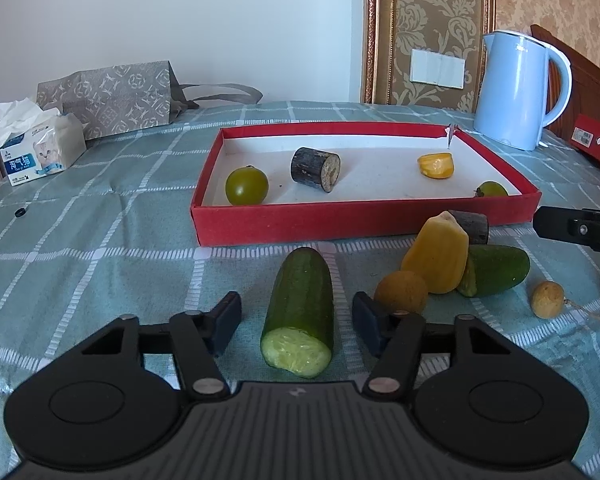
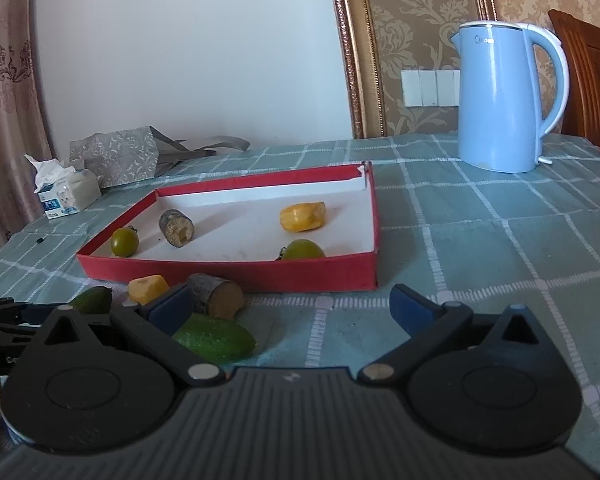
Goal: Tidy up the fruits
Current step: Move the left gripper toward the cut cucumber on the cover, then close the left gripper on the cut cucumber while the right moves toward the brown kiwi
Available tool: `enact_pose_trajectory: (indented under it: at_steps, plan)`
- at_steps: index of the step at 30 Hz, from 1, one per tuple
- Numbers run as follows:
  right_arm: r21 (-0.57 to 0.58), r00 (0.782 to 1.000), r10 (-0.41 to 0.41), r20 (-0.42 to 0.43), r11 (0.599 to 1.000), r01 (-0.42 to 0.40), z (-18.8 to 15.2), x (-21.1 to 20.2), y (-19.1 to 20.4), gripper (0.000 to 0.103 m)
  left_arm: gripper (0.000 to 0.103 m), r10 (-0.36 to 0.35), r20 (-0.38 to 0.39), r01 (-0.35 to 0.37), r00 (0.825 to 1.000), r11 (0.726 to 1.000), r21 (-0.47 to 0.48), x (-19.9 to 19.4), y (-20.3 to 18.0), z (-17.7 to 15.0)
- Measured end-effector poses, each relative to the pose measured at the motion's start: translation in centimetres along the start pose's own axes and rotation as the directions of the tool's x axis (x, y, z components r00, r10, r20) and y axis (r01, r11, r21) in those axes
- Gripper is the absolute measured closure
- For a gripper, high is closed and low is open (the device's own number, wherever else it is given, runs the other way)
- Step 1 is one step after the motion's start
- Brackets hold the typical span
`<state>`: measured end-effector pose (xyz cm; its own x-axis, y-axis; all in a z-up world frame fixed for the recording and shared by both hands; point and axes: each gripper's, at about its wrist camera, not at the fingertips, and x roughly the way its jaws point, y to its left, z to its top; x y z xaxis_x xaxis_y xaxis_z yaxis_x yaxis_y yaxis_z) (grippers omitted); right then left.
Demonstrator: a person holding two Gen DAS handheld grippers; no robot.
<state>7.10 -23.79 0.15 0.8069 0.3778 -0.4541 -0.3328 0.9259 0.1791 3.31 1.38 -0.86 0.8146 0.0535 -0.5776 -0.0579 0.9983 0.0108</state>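
Four pieces sit in your red tray [image 1: 296, 226]; six wait outside. Your left gripper [image 1: 296, 322] straddles the cucumber half [image 1: 300, 312], pads not yet touching. Your right gripper [image 2: 290, 308] gapes, empty.

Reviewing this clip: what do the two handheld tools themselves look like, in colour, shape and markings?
Both look alike. The left tool has a matte black body with a ribbed centre plate bearing a small pale logo, two round black housings, silver pivot pins, angular linkage arms and dark blue pads on its fingers. The right tool matches, with brighter blue pads. No cables or sleeves show.
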Motion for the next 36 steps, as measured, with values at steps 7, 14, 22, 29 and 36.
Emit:
enact_pose_trajectory:
  at_steps: [7,14,22,29,36]
  plan:
    - [0.048,0.999,-0.034,-0.010,0.998,0.035,0.0,-0.1,-1.4,0.000,0.062,-0.006,0.008,0.006,1.000,1.000,-0.015,-0.1,0.2,0.1]
    - [0.035,1.000,0.000,0.009,0.999,0.000,-0.3,-1.6,-1.7,0.000,0.070,-0.008,0.011,0.008,1.000,1.000,-0.013,-0.1,-0.1,0.1]
    - [-0.176,0.998,0.061,-0.033,0.982,-0.066,-1.0,-3.4,1.5,0.000,0.070,-0.016,0.011,0.016,1.000,1.000,-0.023,-0.1,0.1,0.1]
    - [-0.325,0.995,0.043,-0.092,0.943,-0.070,-1.8,-2.8,4.2,0.014,0.070,-0.015,0.011,0.015,1.000,1.000,-0.022,-0.1,0.2,0.1]
    - [-0.279,0.983,0.051,-0.176,0.955,-0.100,-1.9,-1.3,3.8,0.050,0.070,-0.018,0.012,0.018,1.000,1.000,-0.025,-0.1,0.2,0.1]
